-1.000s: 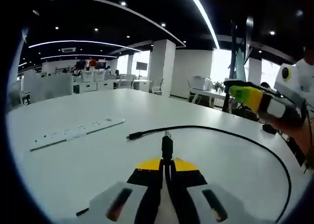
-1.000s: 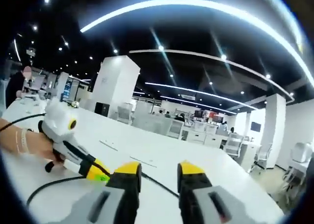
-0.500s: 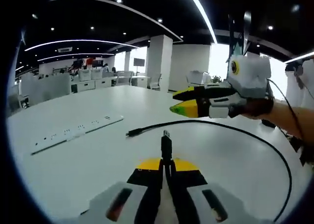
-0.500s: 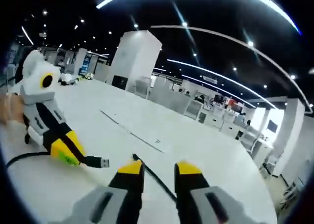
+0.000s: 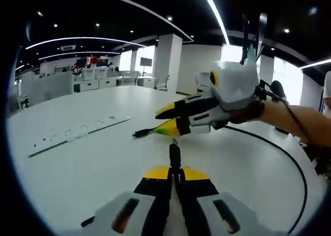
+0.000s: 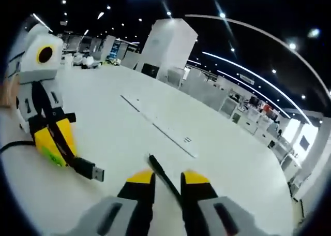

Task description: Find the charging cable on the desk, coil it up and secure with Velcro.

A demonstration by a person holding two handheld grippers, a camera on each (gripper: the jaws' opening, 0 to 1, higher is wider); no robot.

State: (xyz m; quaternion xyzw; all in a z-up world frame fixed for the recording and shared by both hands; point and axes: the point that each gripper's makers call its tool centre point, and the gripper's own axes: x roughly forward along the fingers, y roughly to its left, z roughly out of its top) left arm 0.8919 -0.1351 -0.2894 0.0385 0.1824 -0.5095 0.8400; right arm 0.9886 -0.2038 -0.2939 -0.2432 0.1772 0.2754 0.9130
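Note:
A black charging cable (image 5: 290, 162) lies in a wide arc on the white desk (image 5: 93, 168). My left gripper (image 5: 176, 172) is shut on its USB plug (image 5: 176, 154), which sticks up from the jaw tips. My right gripper (image 5: 160, 123) reaches in from the right, open, its yellow tips around the cable's other end (image 5: 140, 133). In the right gripper view that thin end (image 6: 157, 168) runs up between my right gripper's (image 6: 168, 176) parted jaws. The left gripper (image 6: 66, 154) sits at the left there, holding the USB plug (image 6: 91, 170).
A long white power strip (image 5: 77, 135) lies flat on the desk to the left, also seen as the power strip (image 6: 161, 128) beyond the cable end. A person's forearm (image 5: 295, 123) comes in from the right. Office desks and chairs stand far behind.
My right gripper has come down and leftward to the cable's free end, and its jaws have drawn closer together around it. The left gripper has stayed shut on the USB plug.

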